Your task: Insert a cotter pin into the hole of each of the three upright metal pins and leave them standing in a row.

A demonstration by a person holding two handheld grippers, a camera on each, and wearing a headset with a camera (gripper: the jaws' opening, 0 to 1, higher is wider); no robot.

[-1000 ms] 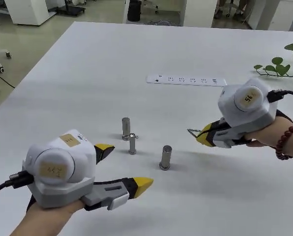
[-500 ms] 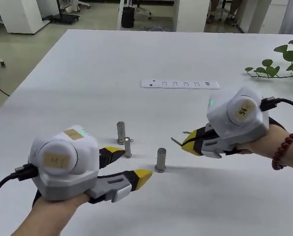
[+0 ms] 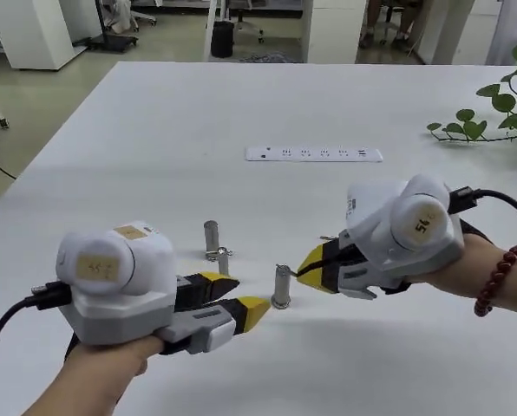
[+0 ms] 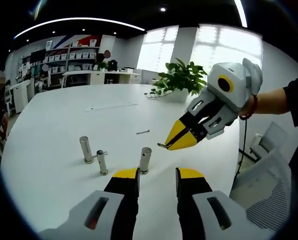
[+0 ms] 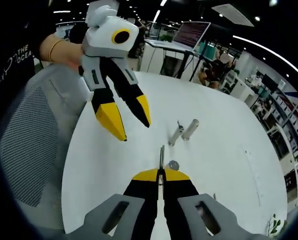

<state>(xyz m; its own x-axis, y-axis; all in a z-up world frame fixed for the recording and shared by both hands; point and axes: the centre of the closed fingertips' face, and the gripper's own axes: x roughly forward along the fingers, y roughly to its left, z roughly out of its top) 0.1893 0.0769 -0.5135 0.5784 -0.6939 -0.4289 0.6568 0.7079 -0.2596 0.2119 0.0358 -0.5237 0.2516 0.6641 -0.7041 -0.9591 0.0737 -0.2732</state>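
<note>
A cotter pin (image 5: pixel 162 159) is gripped by the right claw (image 3: pixel 304 263), the left claw (image 3: pixel 244 295) open; alignment with the hole of the nearest metal pin (image 3: pixel 281 287) seems needed

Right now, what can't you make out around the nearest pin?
Hole of the nearest pin: too small in the head view; in the right gripper view the right claw hides the shaft.
Tip of the cotter pin against that hole: too thin in the head view.
</note>
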